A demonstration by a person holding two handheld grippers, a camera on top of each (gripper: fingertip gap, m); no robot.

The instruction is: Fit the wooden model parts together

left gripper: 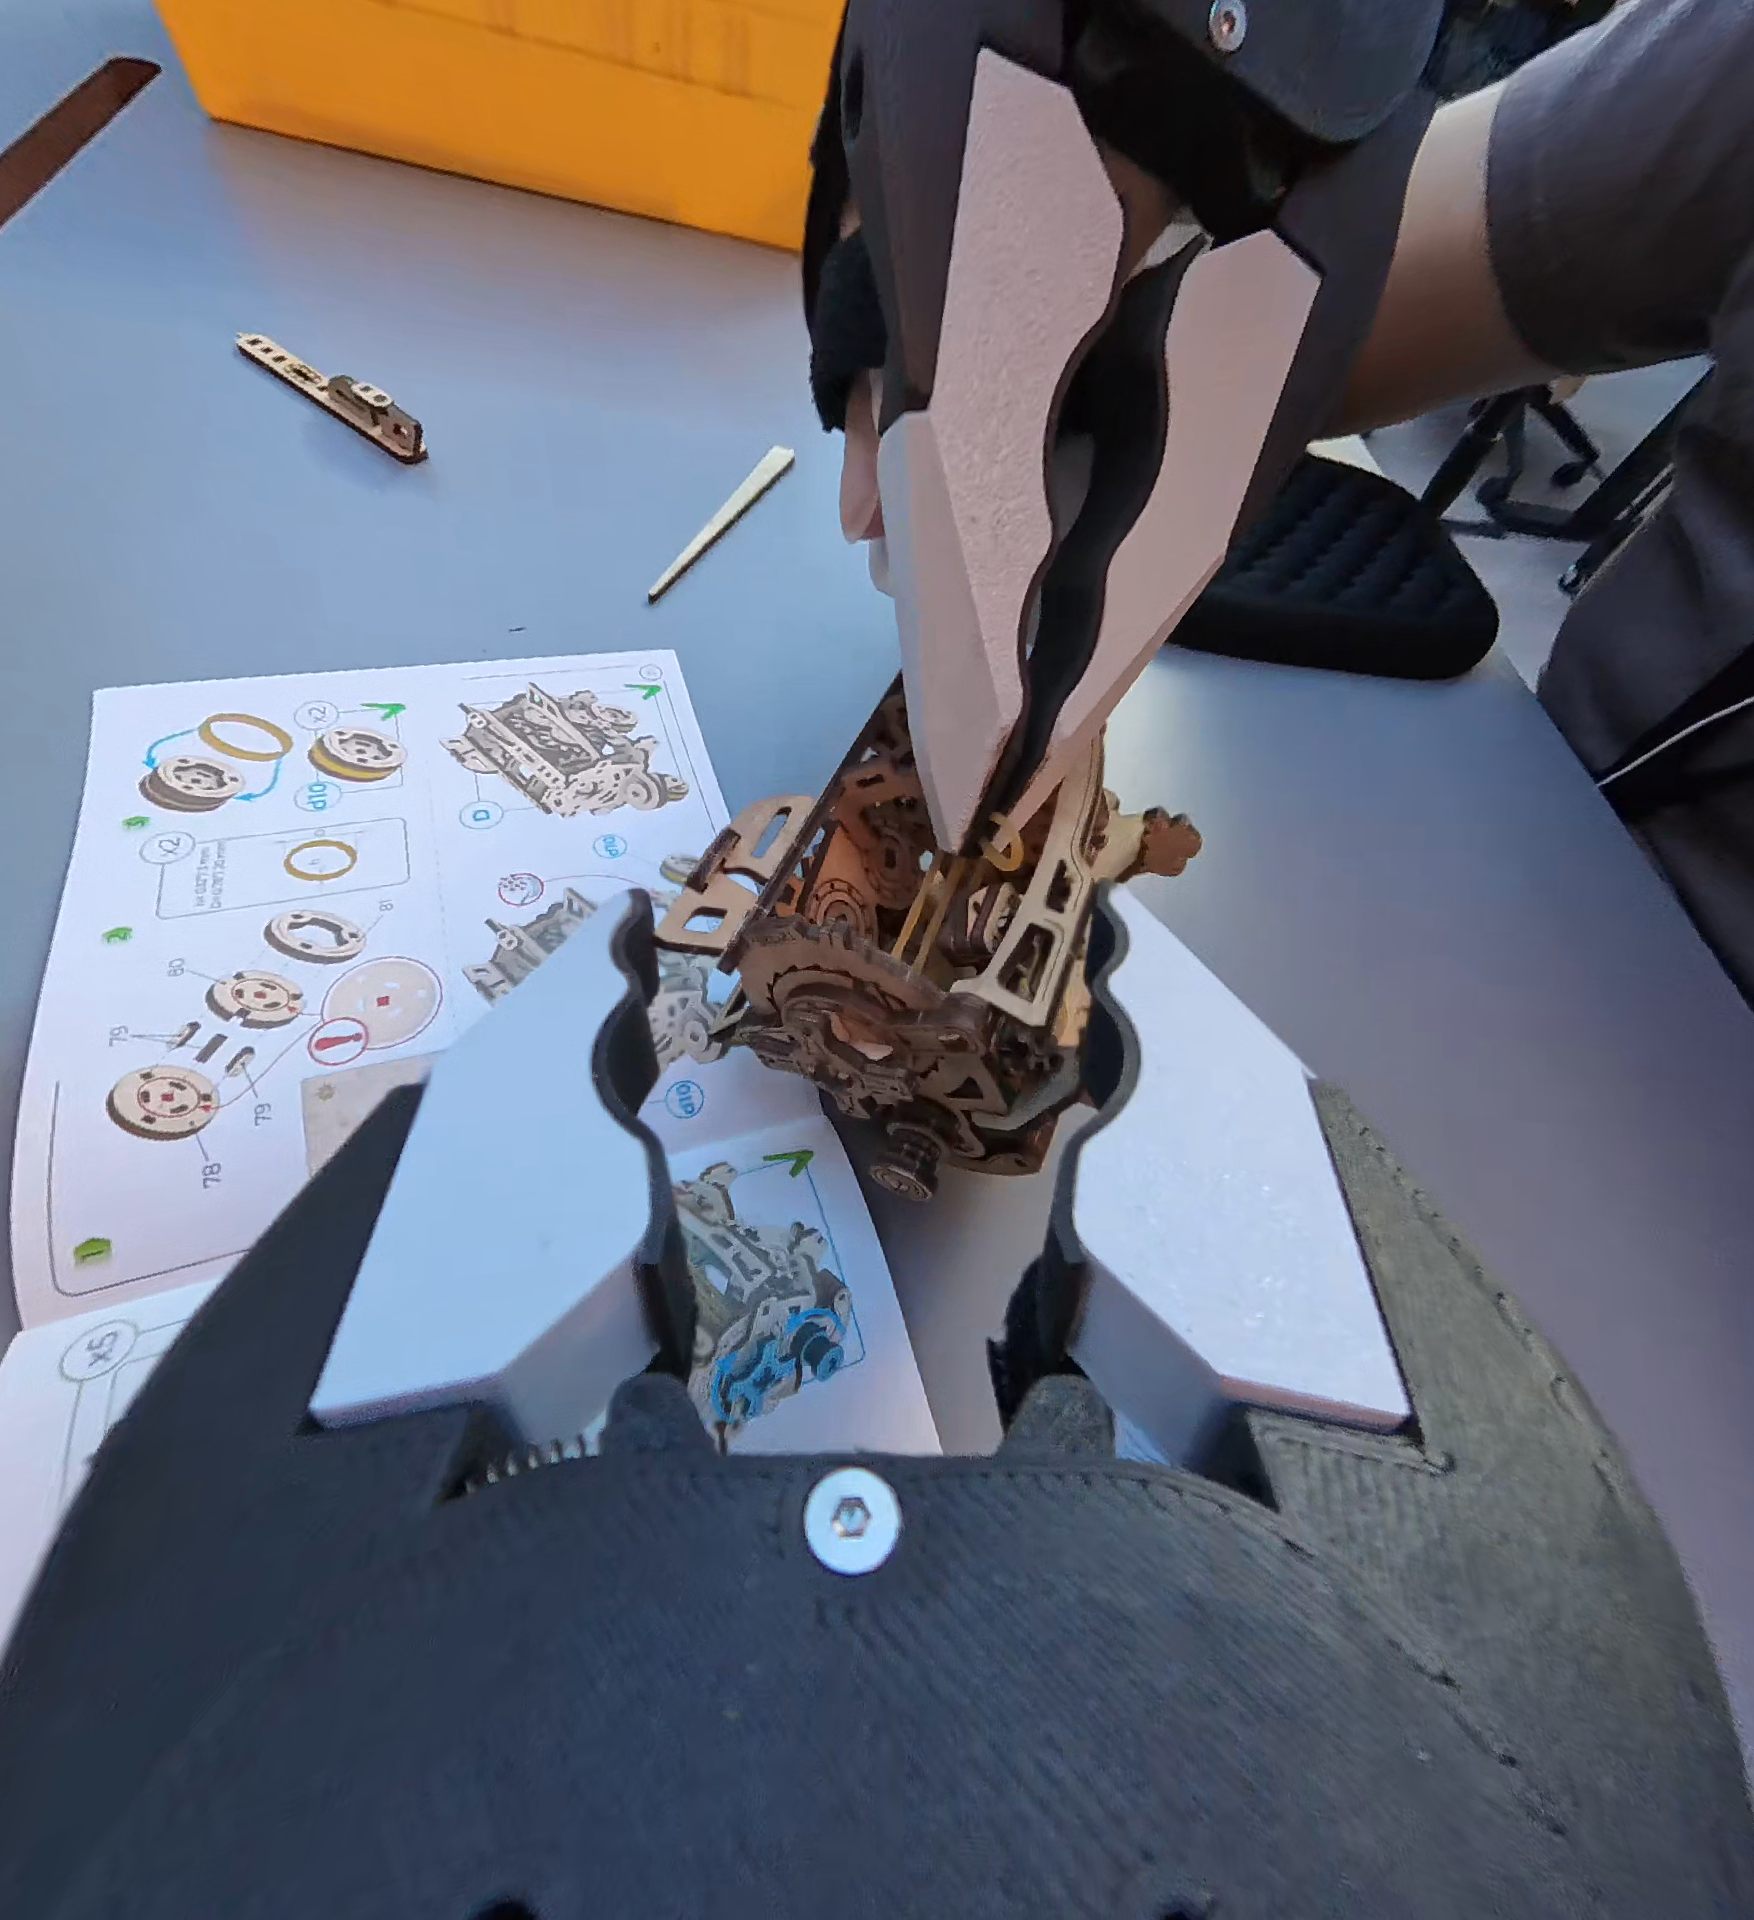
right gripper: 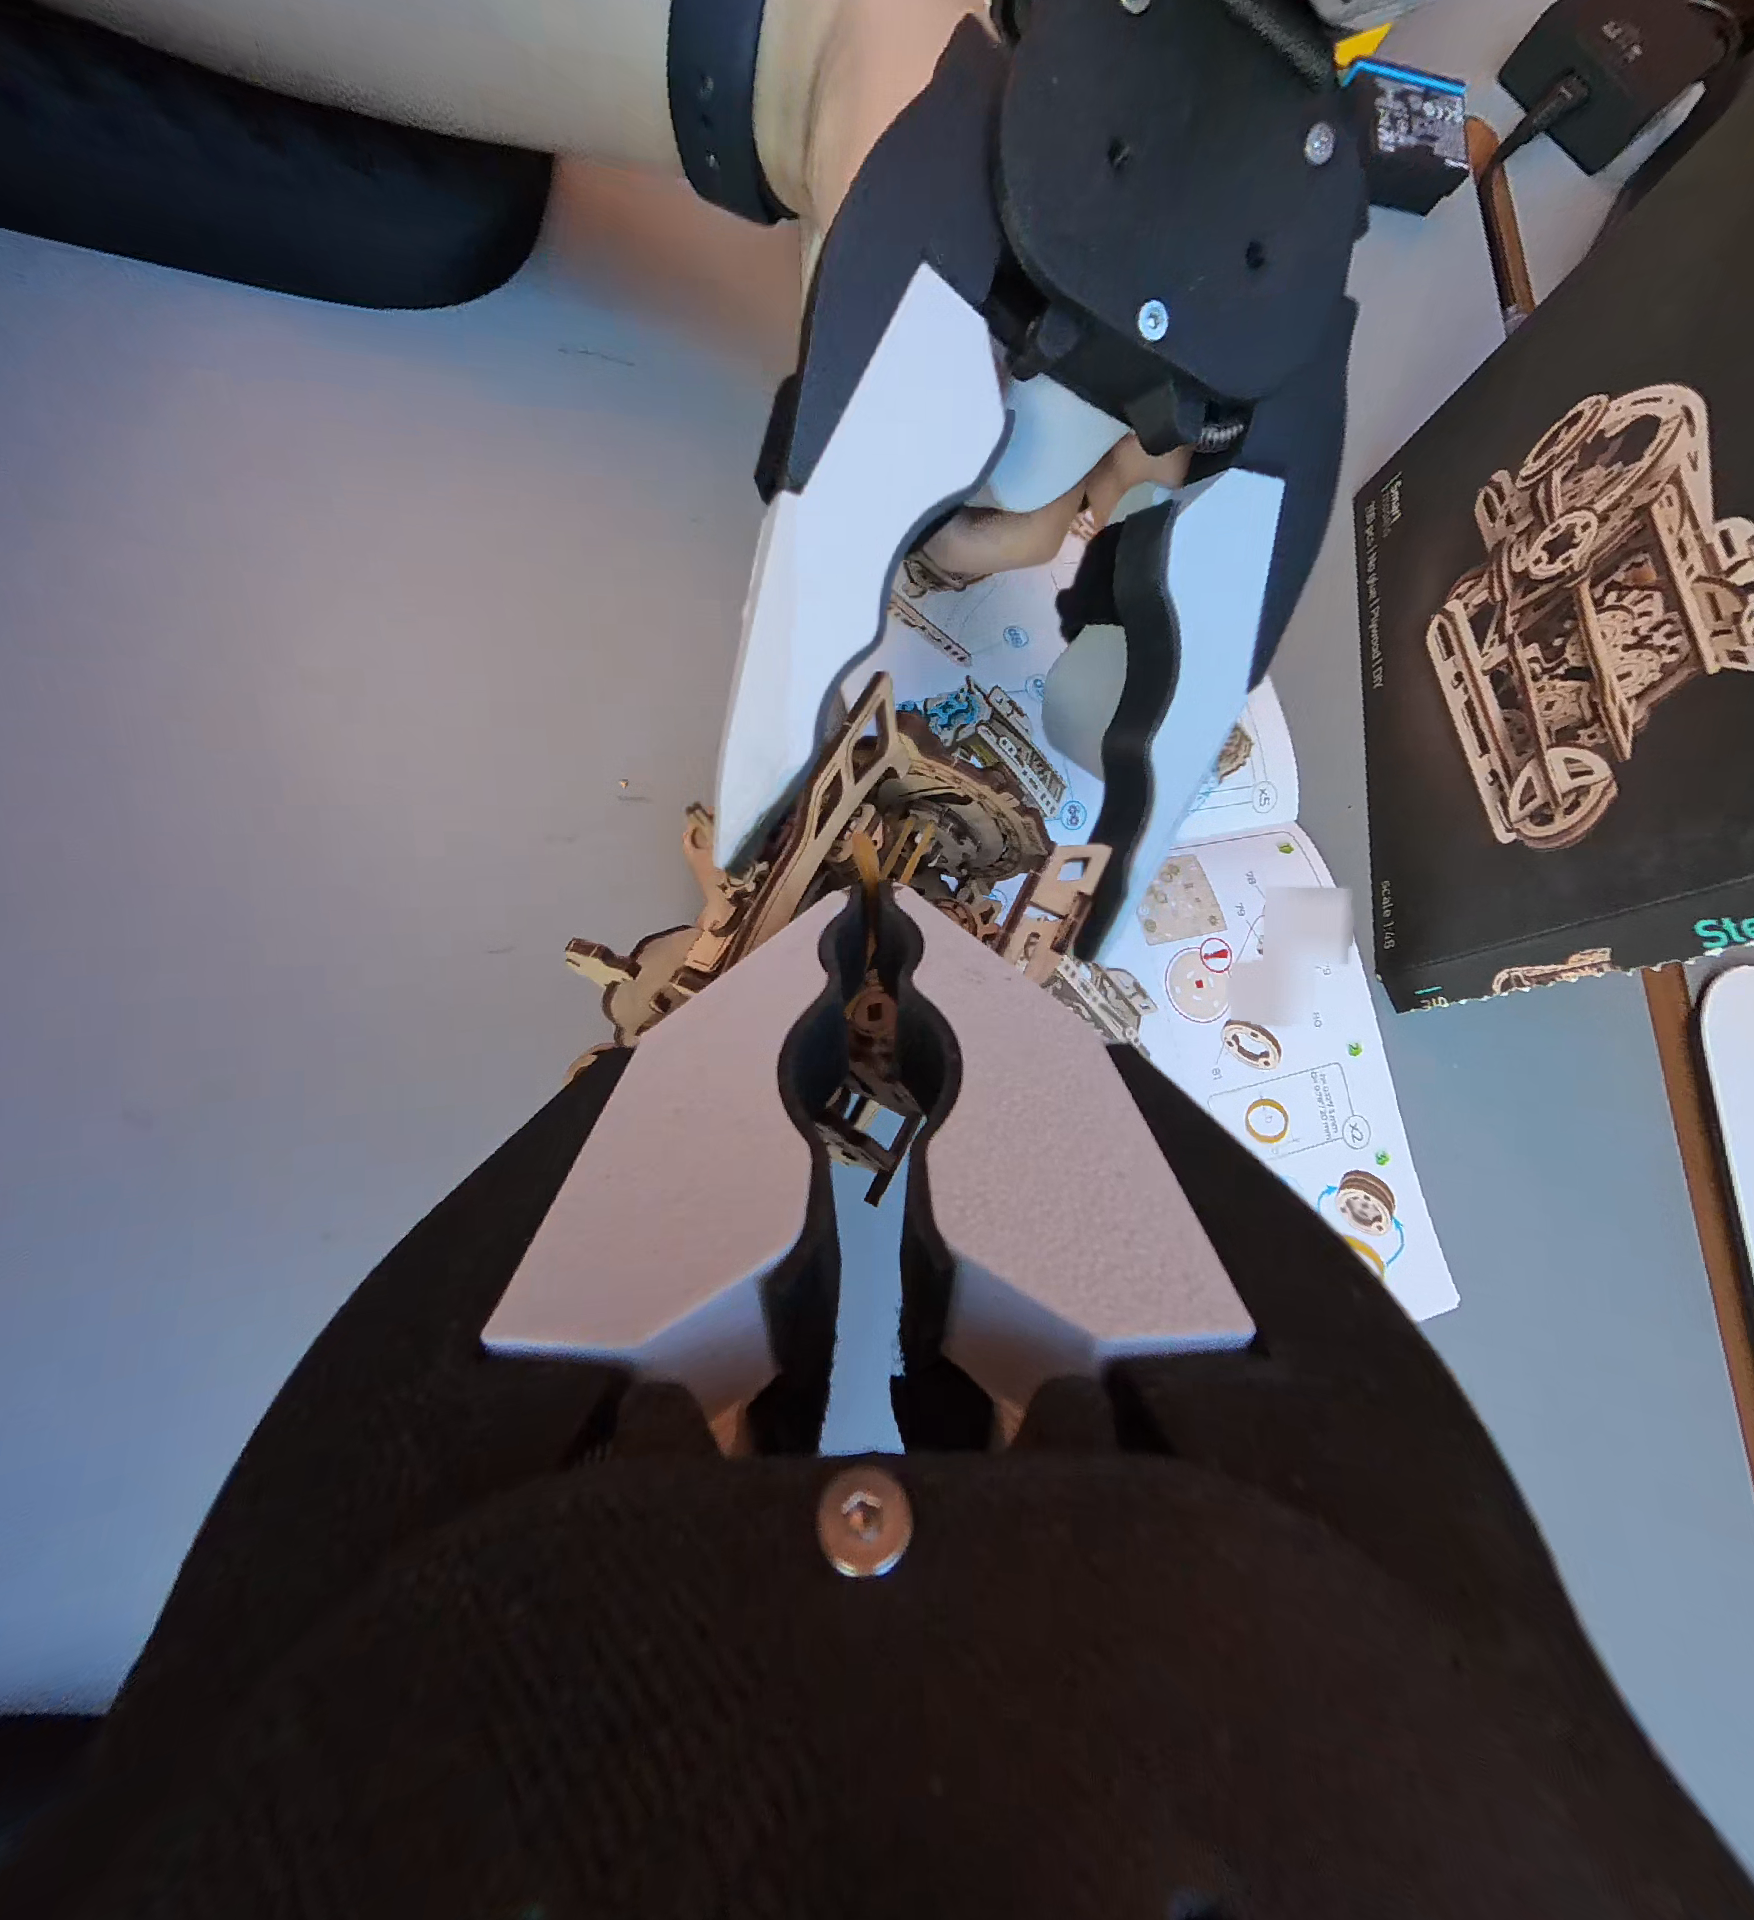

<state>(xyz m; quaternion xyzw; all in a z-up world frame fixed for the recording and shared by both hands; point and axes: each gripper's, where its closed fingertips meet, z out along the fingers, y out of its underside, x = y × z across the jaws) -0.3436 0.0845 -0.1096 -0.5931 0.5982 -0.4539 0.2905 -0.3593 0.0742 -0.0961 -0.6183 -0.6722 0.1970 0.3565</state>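
Observation:
The wooden model (left gripper: 852,997), a brown laser-cut frame full of gears, stands tilted on the grey table, partly on the instruction sheet (left gripper: 333,935). My left gripper (left gripper: 868,925) is open, with one finger on each side of the model. Its right finger (left gripper: 1153,997) lies against the model's side, and its left finger (left gripper: 561,997) stands apart from the body. My right gripper (right gripper: 868,914) comes down into the top of the model (right gripper: 956,821) and is shut on a yellow rubber band (right gripper: 865,862). The band (left gripper: 1008,847) loops out at the right gripper's tips (left gripper: 992,821) and runs down into the frame.
A yellow box (left gripper: 540,104) stands at the far side. A wooden strip part (left gripper: 333,395) and a pointed wooden stick (left gripper: 722,525) lie loose on the table. The black kit box (right gripper: 1600,675) lies beside the sheet. A person's arm (left gripper: 1631,208) and a chair (left gripper: 1351,571) are at the table's edge. Left and right tips are no more than a few centimetres apart.

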